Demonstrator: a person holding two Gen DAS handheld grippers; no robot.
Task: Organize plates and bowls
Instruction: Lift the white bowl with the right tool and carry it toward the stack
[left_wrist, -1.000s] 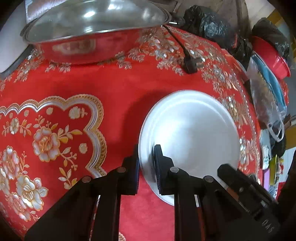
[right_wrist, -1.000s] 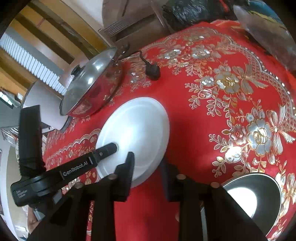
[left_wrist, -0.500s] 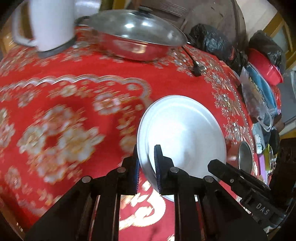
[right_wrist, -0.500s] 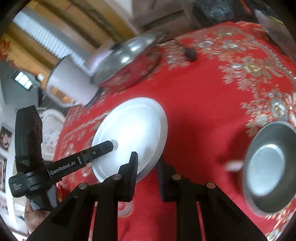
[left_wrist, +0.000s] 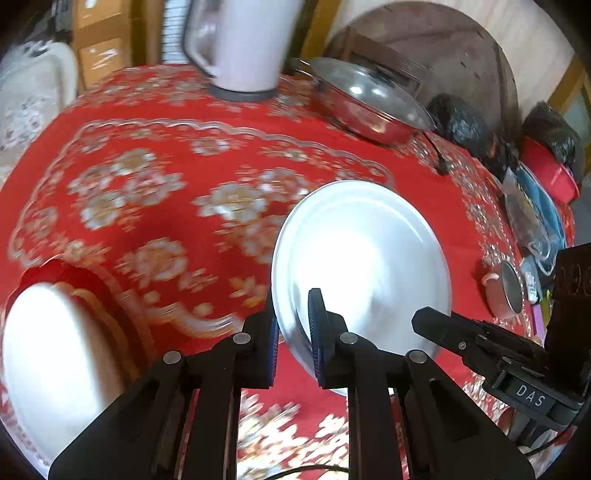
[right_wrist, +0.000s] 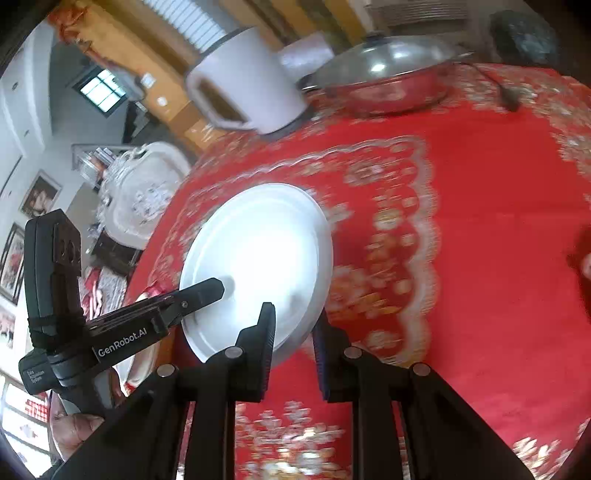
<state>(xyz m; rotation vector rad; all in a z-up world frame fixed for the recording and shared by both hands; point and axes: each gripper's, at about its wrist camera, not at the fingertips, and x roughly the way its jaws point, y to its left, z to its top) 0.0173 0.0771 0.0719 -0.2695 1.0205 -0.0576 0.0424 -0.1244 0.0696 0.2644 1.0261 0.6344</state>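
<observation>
My left gripper (left_wrist: 293, 328) is clenched on the near rim of the white plate (left_wrist: 364, 258), one blue-padded finger under the rim and one over it. My right gripper (right_wrist: 293, 332) grips the same plate (right_wrist: 258, 258) at another spot on its rim, its fingers nearly closed with the plate edge between them. From each wrist I see the other gripper's finger reaching over the plate face.

The plate hangs tilted above the red floral tablecloth (left_wrist: 166, 177), held off the cloth by both tools, over the middle of the tabletop. It is plain, round, glossy and empty, with a shallow raised rim and a bright glare across its centre.

At the near left edge of the tabletop lies another white dish (left_wrist: 55, 369), blurred, so I cannot tell if it is a plate or a bowl. Near the right edge sits a small metal bowl (left_wrist: 511, 291) beside something pink. Along the far edge stand a white electric kettle (left_wrist: 240, 44) on its base and a steel pan (right_wrist: 391, 77) under a glass lid; what the pan holds is hidden.
</observation>
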